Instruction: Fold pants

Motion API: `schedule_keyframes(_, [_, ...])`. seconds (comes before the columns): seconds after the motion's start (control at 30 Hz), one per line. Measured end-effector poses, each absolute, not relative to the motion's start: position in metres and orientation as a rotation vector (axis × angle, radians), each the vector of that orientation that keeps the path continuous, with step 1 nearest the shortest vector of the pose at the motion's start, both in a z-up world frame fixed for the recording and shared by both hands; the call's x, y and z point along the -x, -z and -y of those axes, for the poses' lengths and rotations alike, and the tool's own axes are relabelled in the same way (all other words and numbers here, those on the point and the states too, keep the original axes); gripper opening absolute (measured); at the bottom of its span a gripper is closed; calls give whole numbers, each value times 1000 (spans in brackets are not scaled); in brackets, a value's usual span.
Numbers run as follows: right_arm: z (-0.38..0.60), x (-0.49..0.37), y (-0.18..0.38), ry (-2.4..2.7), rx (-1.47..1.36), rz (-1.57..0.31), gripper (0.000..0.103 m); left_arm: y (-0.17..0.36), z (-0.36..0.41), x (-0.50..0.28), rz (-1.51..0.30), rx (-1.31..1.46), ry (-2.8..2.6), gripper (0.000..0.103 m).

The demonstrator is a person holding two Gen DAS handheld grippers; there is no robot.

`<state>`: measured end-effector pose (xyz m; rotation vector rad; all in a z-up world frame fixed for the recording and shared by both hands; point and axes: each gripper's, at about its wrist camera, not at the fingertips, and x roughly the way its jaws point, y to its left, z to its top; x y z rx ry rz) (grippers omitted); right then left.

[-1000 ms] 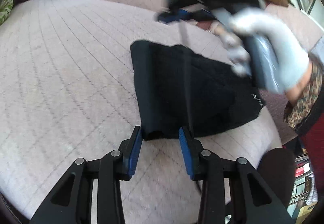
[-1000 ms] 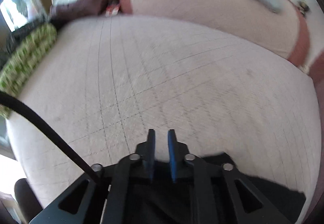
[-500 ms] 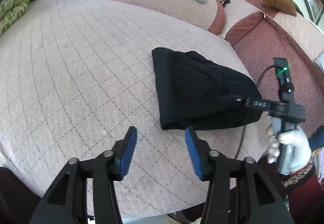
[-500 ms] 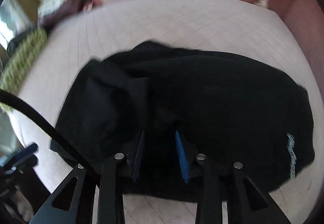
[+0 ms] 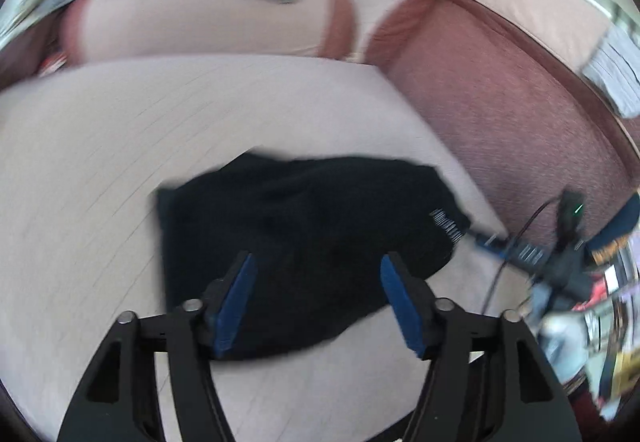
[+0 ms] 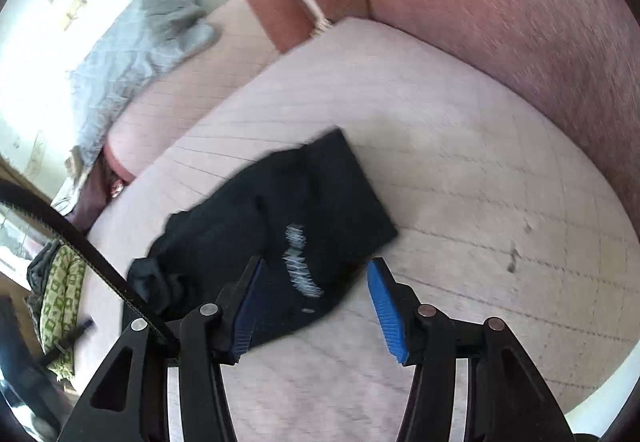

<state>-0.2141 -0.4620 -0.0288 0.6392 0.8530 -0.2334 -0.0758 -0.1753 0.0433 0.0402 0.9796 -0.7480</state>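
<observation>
Nearest, both the left gripper (image 5: pixel 316 294) and the right gripper (image 6: pixel 314 300) gape wide, grasping nothing. Beyond them the black pants (image 5: pixel 304 242) lie bundled on the pink quilted cushion (image 5: pixel 100 146); probably soft, light and floppy, best pinched at a folded edge.

Black pants (image 5: pixel 304 242), folded into a compact, roughly rectangular bundle, lying flat on the pale pink quilted sofa seat (image 5: pixel 100 146). Fabric is dark and soft-looking, with slight rumples. A small white printed logo (image 6: pixel 298 260) sits near one end of the bundle, facing up. In the right wrist view one end has a straight, crisp edge toward the sofa back, and the other end is bunched and lumpy. Bundle sits near the front edge of the seat. Both views are blurred.
</observation>
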Motion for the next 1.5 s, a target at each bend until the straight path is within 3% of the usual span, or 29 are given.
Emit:
schedule_keyframes(0.27, [468, 199, 58, 160, -737, -815, 59, -22, 340, 21, -1123, -221, 877, 69])
schedule_keyframes(0.4, [465, 193, 64, 162, -746, -802, 67, 5, 405, 0, -1199, -244, 917, 69])
schedule_keyframes(0.63, [462, 192, 69, 145, -745, -753, 68, 51, 490, 12, -1262, -529, 963, 69])
schedule_keyframes(0.67, [463, 192, 70, 145, -751, -752, 59, 54, 495, 19, -1240, -599, 951, 69])
schedule_keyframes(0.7, [464, 191, 70, 147, -754, -757, 39, 55, 497, 26, -1207, -652, 951, 61])
schedule_keyframes(0.73, [467, 190, 72, 133, -773, -762, 31, 54, 496, 31, -1178, -685, 946, 45])
schedule_keyframes(0.83, [468, 191, 72, 108, -834, -750, 24, 41, 479, 30, -1145, -666, 943, 24])
schedule_keyframes(0.87, [466, 191, 68, 98, -836, -737, 23, 34, 469, 27, -1148, -625, 946, 22])
schedule_keyframes(1.2, [376, 177, 1, -53, -621, -647, 20, -48, 302, -9, -1061, -111, 934, 22])
schedule_keyframes(1.5, [237, 131, 4, -229, -268, -783, 20, 7, 124, -42, -1106, 302, 780, 23])
